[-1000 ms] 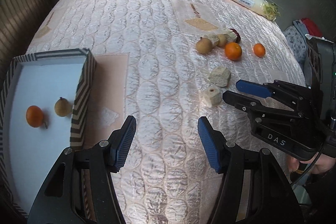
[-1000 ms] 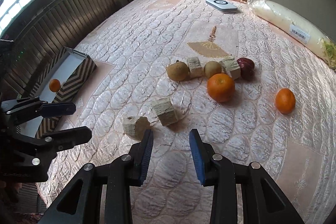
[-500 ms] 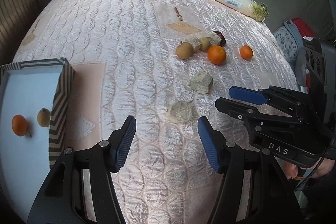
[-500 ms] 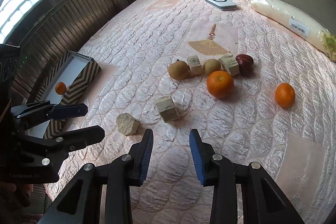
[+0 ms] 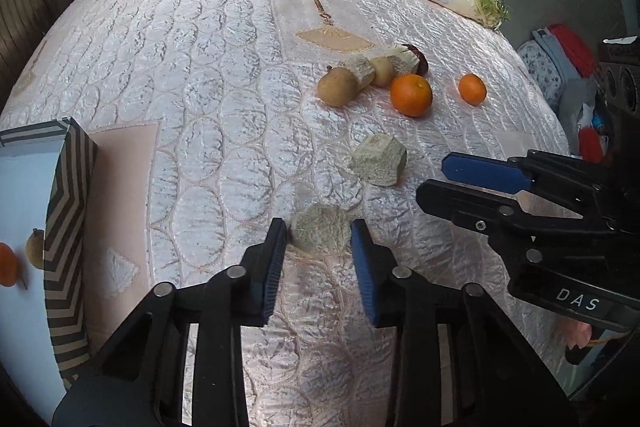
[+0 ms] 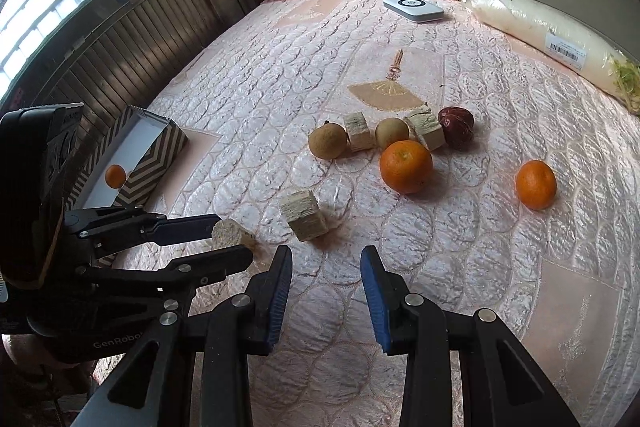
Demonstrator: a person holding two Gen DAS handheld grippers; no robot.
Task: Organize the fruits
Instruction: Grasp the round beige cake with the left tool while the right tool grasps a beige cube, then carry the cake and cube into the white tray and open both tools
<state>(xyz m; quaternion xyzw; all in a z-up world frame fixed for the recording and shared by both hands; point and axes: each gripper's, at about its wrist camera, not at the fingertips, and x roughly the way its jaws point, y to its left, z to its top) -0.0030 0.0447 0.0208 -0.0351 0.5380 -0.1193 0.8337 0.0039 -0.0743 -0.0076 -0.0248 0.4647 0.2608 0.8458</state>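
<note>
Left gripper [image 5: 319,239] dropped lower, jaws just closing around pale round chunk [image 5: 320,233], pads touching it. Right gripper [image 6: 326,287] narrowly parted, empty, above quilt [image 5: 200,67].

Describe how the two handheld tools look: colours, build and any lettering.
Both are black plastic frames with silver rivets and two fingers faced with ribbed blue pads. The left tool carries white "GenRobo" lettering on its body, as the right wrist view shows; the right tool reads "DAS" in white in the left wrist view.

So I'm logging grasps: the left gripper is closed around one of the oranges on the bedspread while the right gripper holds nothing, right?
Not the orange. The left wrist view shows the left gripper closing its jaws around a pale cut chunk on the bedspread; both oranges there lie untouched beyond it. The right gripper does hold nothing.
</note>
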